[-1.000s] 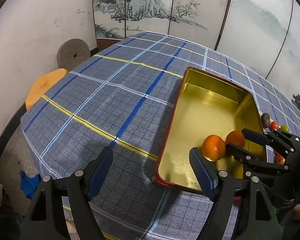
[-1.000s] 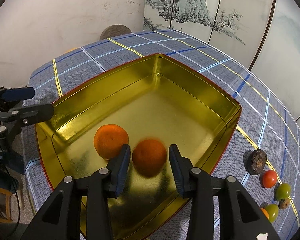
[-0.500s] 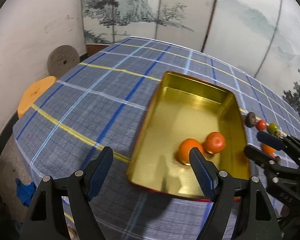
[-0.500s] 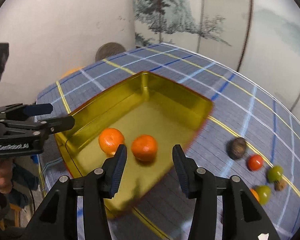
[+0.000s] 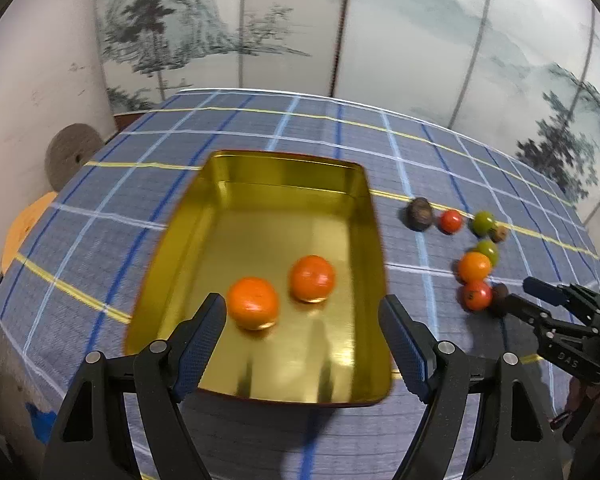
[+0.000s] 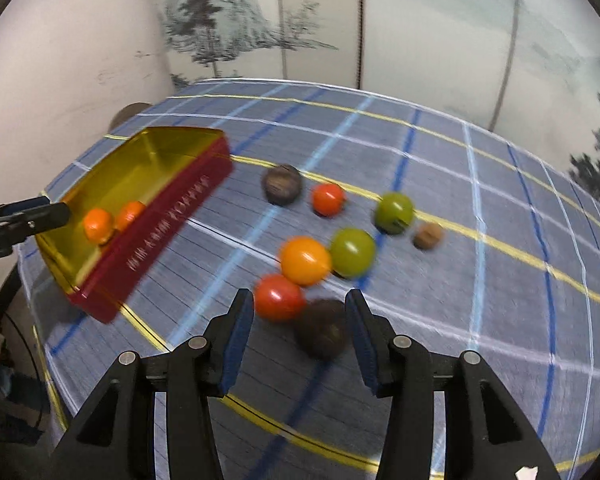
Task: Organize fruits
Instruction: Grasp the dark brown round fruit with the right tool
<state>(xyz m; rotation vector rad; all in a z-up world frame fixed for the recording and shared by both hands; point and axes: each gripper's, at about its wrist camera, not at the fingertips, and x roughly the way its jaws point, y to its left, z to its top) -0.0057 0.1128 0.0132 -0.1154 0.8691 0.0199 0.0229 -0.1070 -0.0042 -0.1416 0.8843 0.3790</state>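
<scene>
Landmark: the gold tray (image 5: 288,178), red on its outer wall, sits on the blue plaid tablecloth (image 5: 260,128); every place below is read off it.
Done: two oranges (image 5: 253,302) (image 5: 312,278) already lie inside the tray, near the end closest to your left gripper, side by side and apparently just apart.
Left: eight pieces still lie on the cloth, off the tray's right-hand long side.
Nearest the tray: a dark brown round fruit (image 6: 282,184), then a red one (image 6: 329,199) just beside it on the side away from the tray.
Farther out: a green fruit (image 6: 394,213) and a small brown nut-like piece (image 6: 429,235).
Cluster: a yellow-orange fruit (image 6: 305,260) touching a second green one (image 6: 353,253), a red fruit (image 6: 279,297) and a dark brown one (image 6: 322,334) below them.
Left gripper (image 5: 302,350): your jaws stand wide apart over the tray's near end, holding nothing.
Right gripper (image 6: 300,336): your jaws stand apart and empty, aimed at the cluster; the dark brown fruit and the red one sit nearest the gap.
Blur: the right view is smeared, so contact between fingers and fruit cannot be settled.
Progress: early, by my count two in and eight out.
Next, as judgement: you look set to take one of the cluster pieces and carry it left to the tray.
</scene>
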